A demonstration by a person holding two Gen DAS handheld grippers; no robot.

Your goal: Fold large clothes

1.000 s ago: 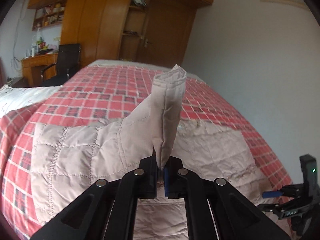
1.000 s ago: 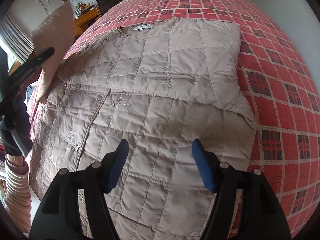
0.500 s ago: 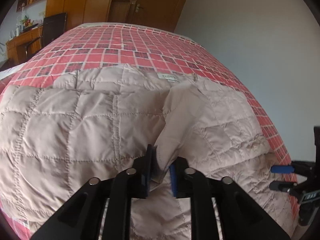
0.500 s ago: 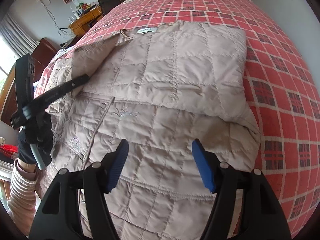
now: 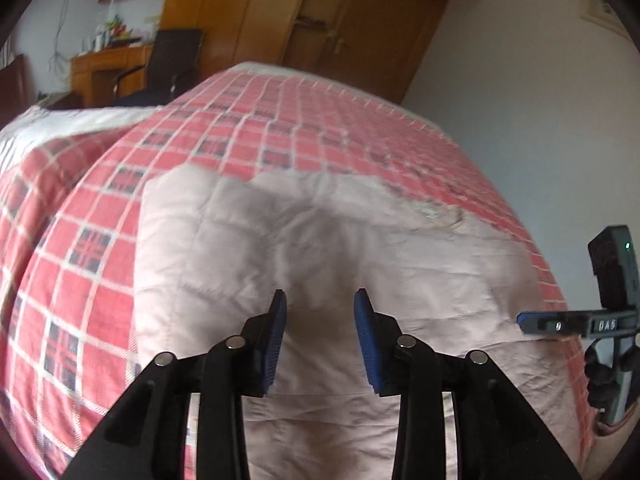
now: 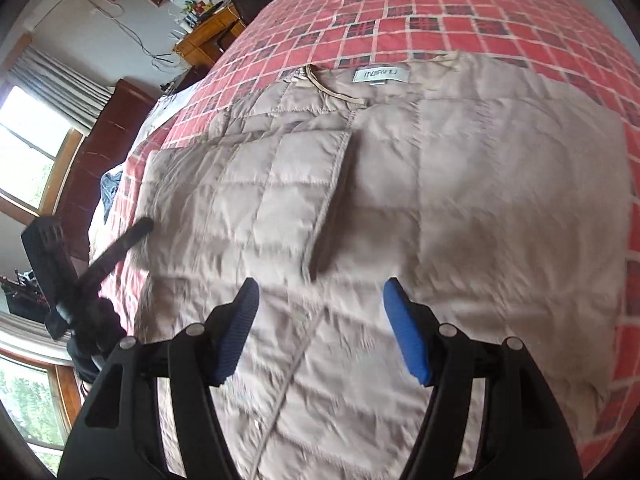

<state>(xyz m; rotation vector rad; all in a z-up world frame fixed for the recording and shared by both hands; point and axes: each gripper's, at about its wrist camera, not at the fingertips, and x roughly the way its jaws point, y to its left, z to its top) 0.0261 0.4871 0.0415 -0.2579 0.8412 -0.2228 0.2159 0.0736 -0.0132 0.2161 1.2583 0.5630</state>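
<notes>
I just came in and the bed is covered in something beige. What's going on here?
A person is folding a beige quilted jacket laid flat on a bed with a red plaid bedspread. They hold a hand-held gripper in each hand. The left hand-held gripper and the right hand-held gripper are both open and hold nothing. One sleeve lies folded across the jacket's front. The neck label faces up.

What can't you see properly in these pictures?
- Jacket hem: both views, hidden behind the grippers, cut off by the bottom edge.
- Label lettering: right wrist view, too blurred to read.
- Desk clutter: left wrist view, too small and blurred.
</notes>
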